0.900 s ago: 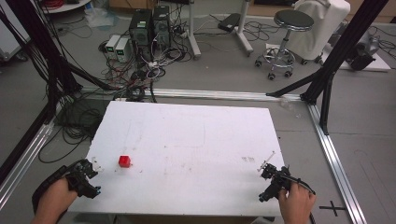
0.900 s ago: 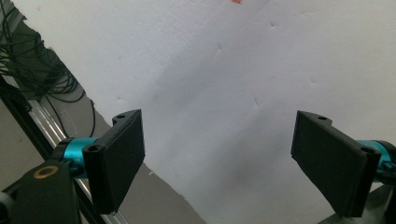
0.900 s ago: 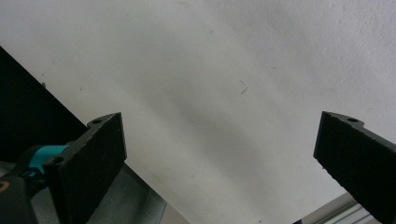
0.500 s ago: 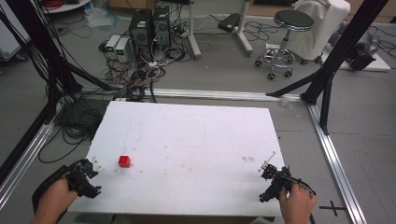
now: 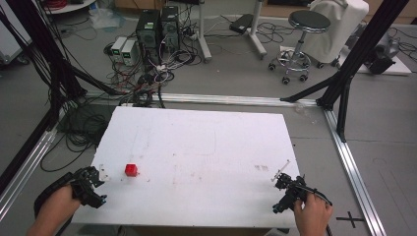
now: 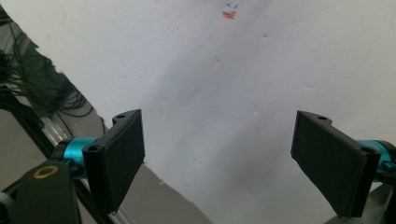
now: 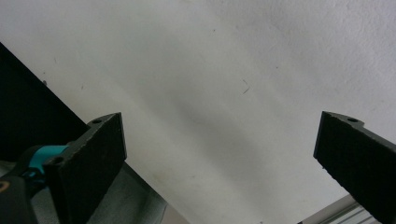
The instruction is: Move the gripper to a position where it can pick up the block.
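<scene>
A: What do we see on the white table (image 5: 206, 147)?

B: We see 1 small red cube (image 5: 131, 170) near its left edge, resting alone.

A: And the grippers?

B: The left gripper (image 5: 91, 184) sits at the near left corner, just beside the cube but apart from it. The right gripper (image 5: 287, 189) sits at the near right corner. We see both with jaws spread wide, grasping nothing.

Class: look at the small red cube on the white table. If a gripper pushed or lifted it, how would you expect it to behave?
The red cube looks boxy with flat faces, so it would probably slide, not roll. It sits low and squat, so tipping seems unlikely. It appears small beside the left gripper, so it is probably light; a firm push might skid it across the smooth table.
</scene>
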### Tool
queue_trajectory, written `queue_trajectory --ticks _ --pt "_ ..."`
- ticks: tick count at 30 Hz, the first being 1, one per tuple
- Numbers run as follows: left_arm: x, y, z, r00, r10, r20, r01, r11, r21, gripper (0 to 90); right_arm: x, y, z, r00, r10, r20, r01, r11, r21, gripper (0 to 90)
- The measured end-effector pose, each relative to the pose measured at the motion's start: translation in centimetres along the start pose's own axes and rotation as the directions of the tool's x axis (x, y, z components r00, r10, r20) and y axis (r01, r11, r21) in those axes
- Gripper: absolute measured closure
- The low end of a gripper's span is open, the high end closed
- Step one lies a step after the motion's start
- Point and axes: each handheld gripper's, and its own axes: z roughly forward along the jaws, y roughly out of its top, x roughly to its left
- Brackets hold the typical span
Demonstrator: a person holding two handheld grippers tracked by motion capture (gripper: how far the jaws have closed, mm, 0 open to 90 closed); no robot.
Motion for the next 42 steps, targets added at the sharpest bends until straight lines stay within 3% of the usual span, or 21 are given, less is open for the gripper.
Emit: queue_trajectory --ticks 9,11,17,26,28,34,37,38,42 --pt "0.9 0.2 0.1 0.9973 0.068 0.025 -0.068 0.9976 -0.008 17.8 0.0 0.0 -0.1 1.0000 -0.005 0.000 0.005 1.000 -0.005 1.5" --pt "1.2 0.1 0.1 0.9931 0.115 0.023 -0.115 0.9933 -0.006 17.8 0.0 0.0 0.0 1.0000 -0.003 0.001 0.003 1.000 -0.003 1.5" --pt "1.9 0.3 -0.1 0.9815 0.189 0.029 -0.189 0.9819 -0.015 17.8 0.1 0.1 0.2 1.0000 -0.009 -0.002 0.009 1.000 0.006 1.5" --pt "3.2 1.3 -0.5 0.9446 0.326 0.037 -0.325 0.9453 -0.023 17.9 0.2 0.2 0.2 1.0000 -0.008 -0.001 0.008 1.000 0.002 1.5" --pt "3.5 1.5 -0.6 0.9306 0.364 0.041 -0.363 0.9315 -0.024 18.1 0.1 0.1 0.2 1.0000 -0.008 -0.001 0.008 1.000 0.001 1.5" --pt "4.2 2.7 -0.6 0.9155 0.397 0.067 -0.396 0.9179 -0.017 19.0 0.0 -0.1 0.1 1.0000 -0.005 -0.001 0.005 1.000 -0.001 1.5" --pt "4.4 3.4 -0.7 0.8922 0.445 0.076 -0.444 0.8954 -0.032 20.1 -0.1 -0.2 0.0 1.0000 0.000 -0.005 0.000 1.000 -0.016 1.6" --pt "4.4 3.6 -0.6 0.8917 0.447 0.072 -0.445 0.8946 -0.035 20.1 -0.1 -0.2 0.0 1.0000 0.000 -0.005 0.000 1.000 -0.016 1.6" --pt "4.6 4.5 -0.2 0.8745 0.479 0.076 -0.478 0.8777 -0.030 20.9 -0.2 -0.4 0.0 1.0000 0.001 -0.006 -0.001 1.000 -0.020 1.5"
